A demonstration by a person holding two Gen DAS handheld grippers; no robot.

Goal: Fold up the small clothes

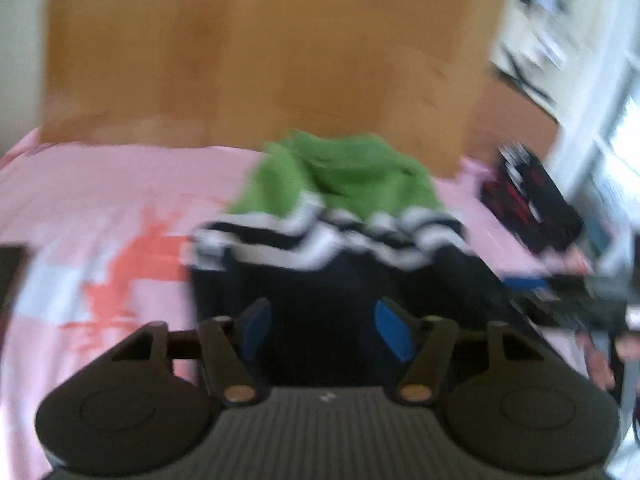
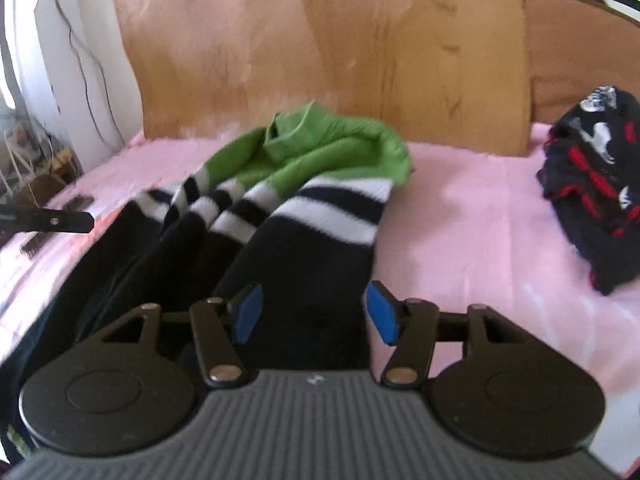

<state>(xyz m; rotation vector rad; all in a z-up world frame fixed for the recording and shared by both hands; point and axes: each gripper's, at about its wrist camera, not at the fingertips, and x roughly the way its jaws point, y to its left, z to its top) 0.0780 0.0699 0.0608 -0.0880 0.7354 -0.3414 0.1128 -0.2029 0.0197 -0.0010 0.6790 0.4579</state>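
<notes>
A pink bedsheet (image 2: 460,208) covers a bed with a wooden headboard (image 2: 320,48) behind it. A rumpled polo shirt (image 2: 304,216), green at the collar, white-striped, then black, lies mid-bed. A folded dark garment (image 2: 596,184) with red and white pattern sits well apart toward one edge. The left gripper (image 1: 322,330) and right gripper (image 2: 312,312) hover over the shirt's black hem, fingers spread, holding nothing.

No legible txt (all blurred)

The shirt (image 2: 304,216) is showing green at its far end, white-and-black stripes, then black; the bed sheet (image 2: 460,208) is showing pink; the folded garment (image 2: 592,184) is showing black with red and white.
</notes>
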